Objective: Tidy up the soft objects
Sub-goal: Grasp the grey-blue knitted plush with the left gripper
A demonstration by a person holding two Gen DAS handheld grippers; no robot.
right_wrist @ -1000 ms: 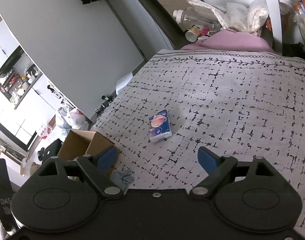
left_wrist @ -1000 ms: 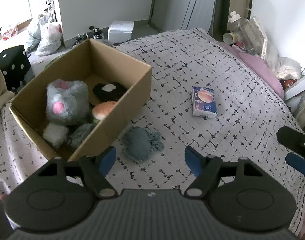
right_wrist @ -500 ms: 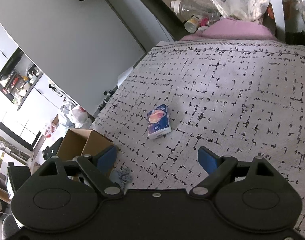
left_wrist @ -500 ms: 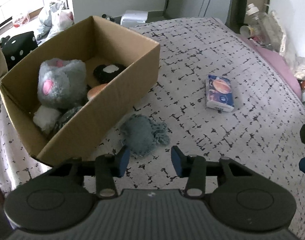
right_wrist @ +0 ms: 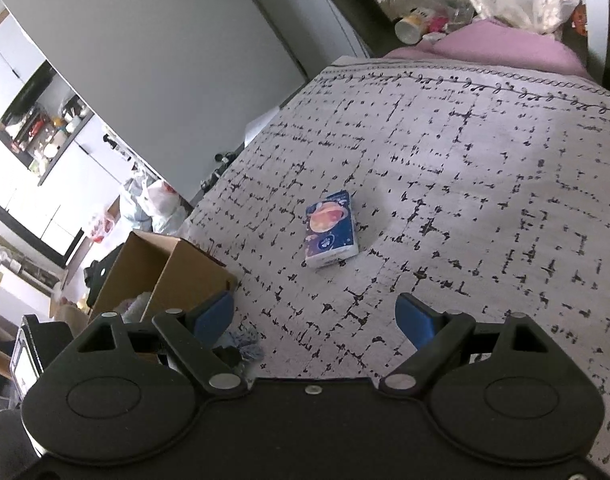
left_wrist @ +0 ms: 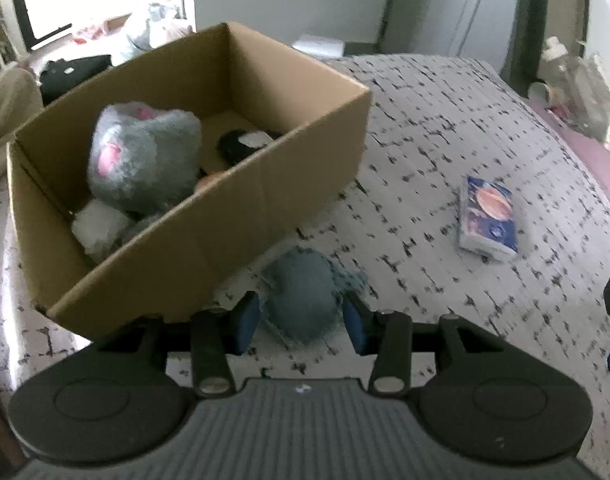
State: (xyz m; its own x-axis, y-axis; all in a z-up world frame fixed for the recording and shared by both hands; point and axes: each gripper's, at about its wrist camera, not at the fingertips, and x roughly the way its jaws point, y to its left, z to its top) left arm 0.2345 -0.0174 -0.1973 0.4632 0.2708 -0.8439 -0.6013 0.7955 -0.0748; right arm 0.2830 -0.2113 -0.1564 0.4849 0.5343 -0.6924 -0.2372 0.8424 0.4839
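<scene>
Your left hand-held gripper has dropped lower over the last second and its blue pads have narrowed from wide apart to a close bracket around the fuzzy blue-grey knitted soft toy. The toy lies on the patterned grey bedspread, just beside the open brown cardboard box. I judge the pick is nearly set; whether the pads touch the toy yet you cannot tell through the blur.

Your right hand-held gripper stays spread and empty, with the blue printed tissue pack at twelve o'clock.

In the box, the grey plush with pink patches hides what lies beneath. The near wall cuts off the rest.
</scene>
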